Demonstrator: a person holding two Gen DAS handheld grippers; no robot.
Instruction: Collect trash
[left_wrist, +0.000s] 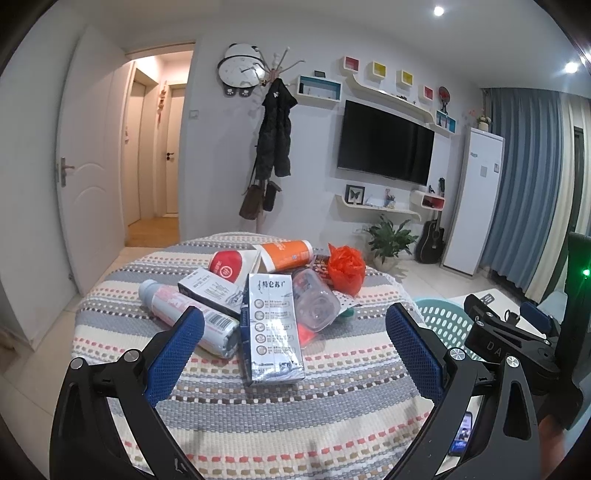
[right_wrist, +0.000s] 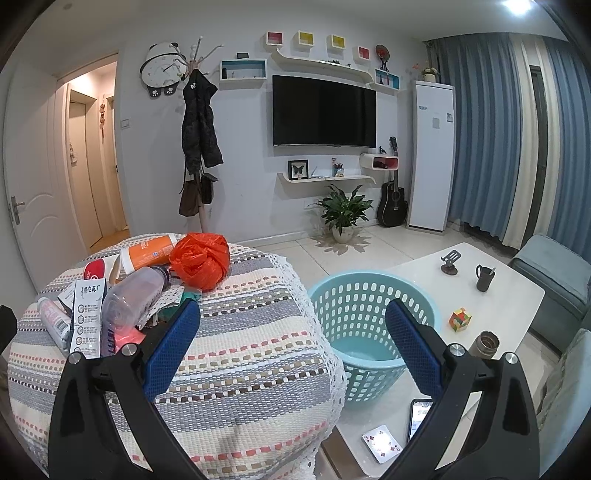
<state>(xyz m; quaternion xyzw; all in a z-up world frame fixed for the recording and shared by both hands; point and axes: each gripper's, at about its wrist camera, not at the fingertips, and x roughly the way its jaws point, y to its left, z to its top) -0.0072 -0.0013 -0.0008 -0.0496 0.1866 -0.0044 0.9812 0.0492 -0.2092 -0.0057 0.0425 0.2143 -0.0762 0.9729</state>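
Observation:
A pile of trash lies on a round table with a striped cloth (left_wrist: 295, 413). Nearest in the left wrist view is a blue-white milk carton (left_wrist: 271, 328), with a white bottle (left_wrist: 188, 314) to its left, a clear plastic bottle (left_wrist: 316, 299), an orange plastic bag (left_wrist: 345, 267), an orange tube (left_wrist: 286, 254) and a red-white pack (left_wrist: 231, 264). My left gripper (left_wrist: 293, 332) is open, its fingers either side of the carton, a little short of it. My right gripper (right_wrist: 293, 325) is open and empty, over the table edge, beside the light blue basket (right_wrist: 373, 295).
The basket stands on a white coffee table (right_wrist: 509, 295) with a cup (right_wrist: 484, 277), a puzzle cube (right_wrist: 460, 319), a metal tin (right_wrist: 485, 343), a phone (right_wrist: 419, 415) and cards (right_wrist: 382, 441). The right gripper's body (left_wrist: 509, 339) shows right in the left view.

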